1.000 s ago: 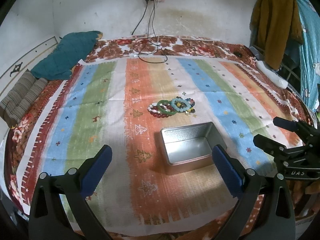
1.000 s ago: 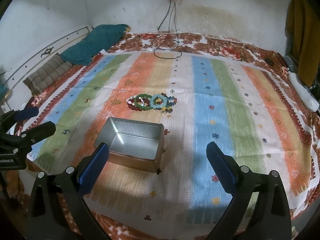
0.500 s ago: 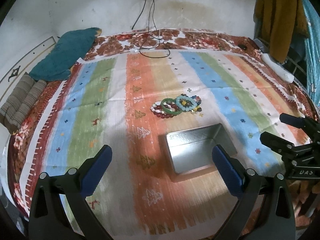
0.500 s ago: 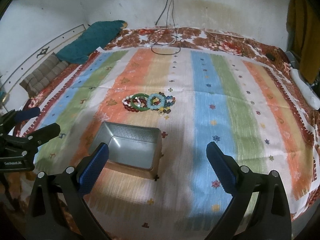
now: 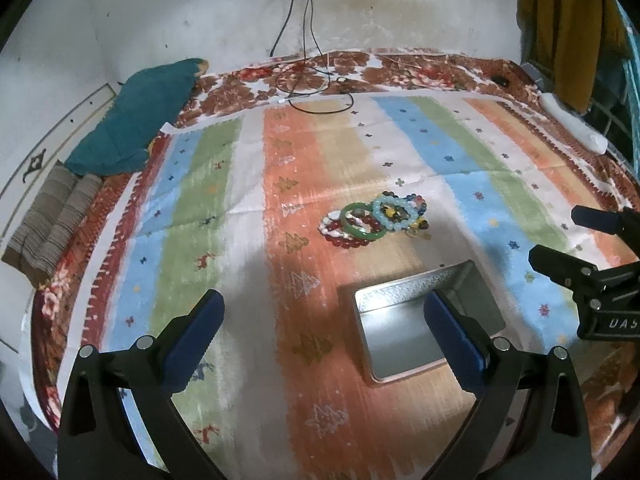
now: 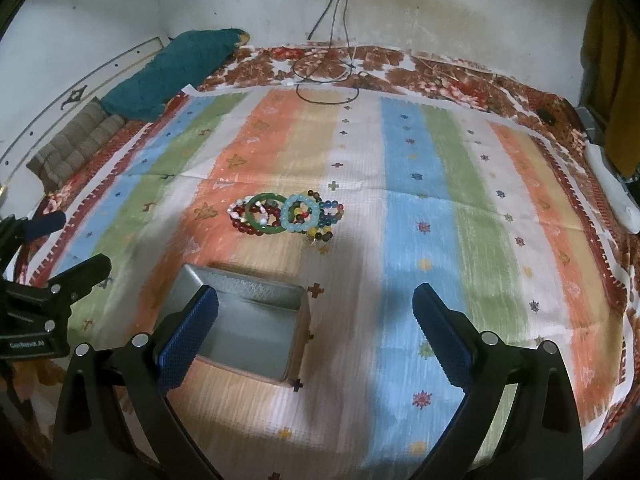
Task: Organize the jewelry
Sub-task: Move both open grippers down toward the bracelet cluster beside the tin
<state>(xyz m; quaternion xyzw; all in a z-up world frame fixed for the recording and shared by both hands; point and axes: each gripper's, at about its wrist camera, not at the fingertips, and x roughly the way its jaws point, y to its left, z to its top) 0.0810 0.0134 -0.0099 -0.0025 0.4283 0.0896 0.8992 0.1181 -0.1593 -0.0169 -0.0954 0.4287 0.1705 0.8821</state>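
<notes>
Bracelet pile [image 6: 286, 214] lies at 12 o'clock of our right gripper [image 6: 314, 338], fingers apart; left gripper [image 5: 322, 340], likewise apart, sees it toward 1 o'clock.

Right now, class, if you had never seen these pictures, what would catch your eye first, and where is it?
First, the heap of bracelets in the middle of the striped cloth, a green ring overlapping red, pale blue and mixed beads. Next, the open metal tin nearer the camera, with nothing visible inside. Both grippers, left and right, hang wide open, holding nothing.
</notes>
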